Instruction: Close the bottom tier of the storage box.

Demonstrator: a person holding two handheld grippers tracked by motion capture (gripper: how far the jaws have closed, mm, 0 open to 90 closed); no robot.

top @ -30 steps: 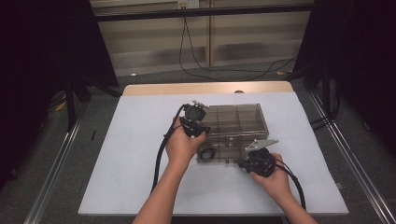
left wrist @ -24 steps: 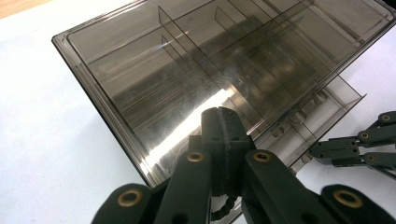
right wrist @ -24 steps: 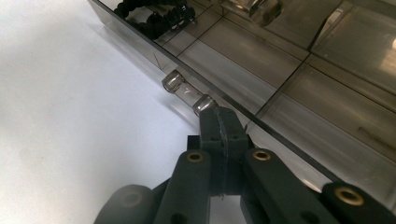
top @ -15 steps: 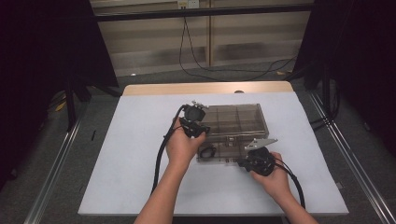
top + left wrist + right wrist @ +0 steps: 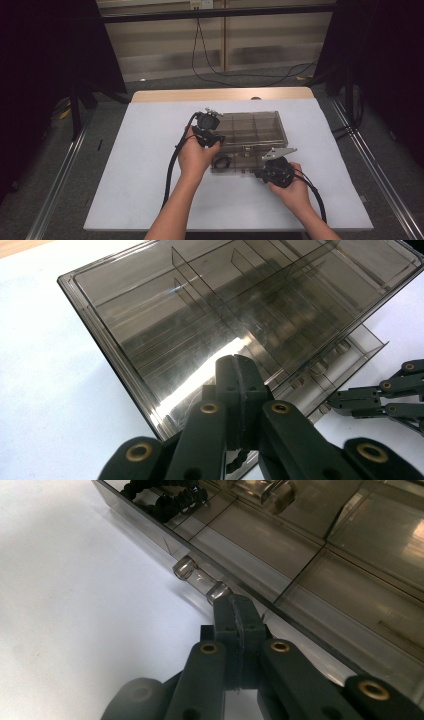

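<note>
A smoky clear compartment box (image 5: 255, 131) lies mid-table. In the left gripper view its divided lid (image 5: 240, 305) looks tilted up over the base (image 5: 357, 347). My left gripper (image 5: 212, 139) sits at the box's left edge, and its shut jaws (image 5: 237, 367) rest over the lid's near corner with nothing between them. My right gripper (image 5: 260, 173) is at the box's front edge, shut (image 5: 237, 607), with its tip right beside a clear latch knuckle (image 5: 200, 580). A black coiled ring (image 5: 221, 161) lies in a front compartment (image 5: 165, 500).
The white table top (image 5: 140, 165) has bare room to the left and in front of the box. A wooden strip (image 5: 220, 94) runs along the far edge. Black cables (image 5: 172, 170) trail from both grippers toward the person.
</note>
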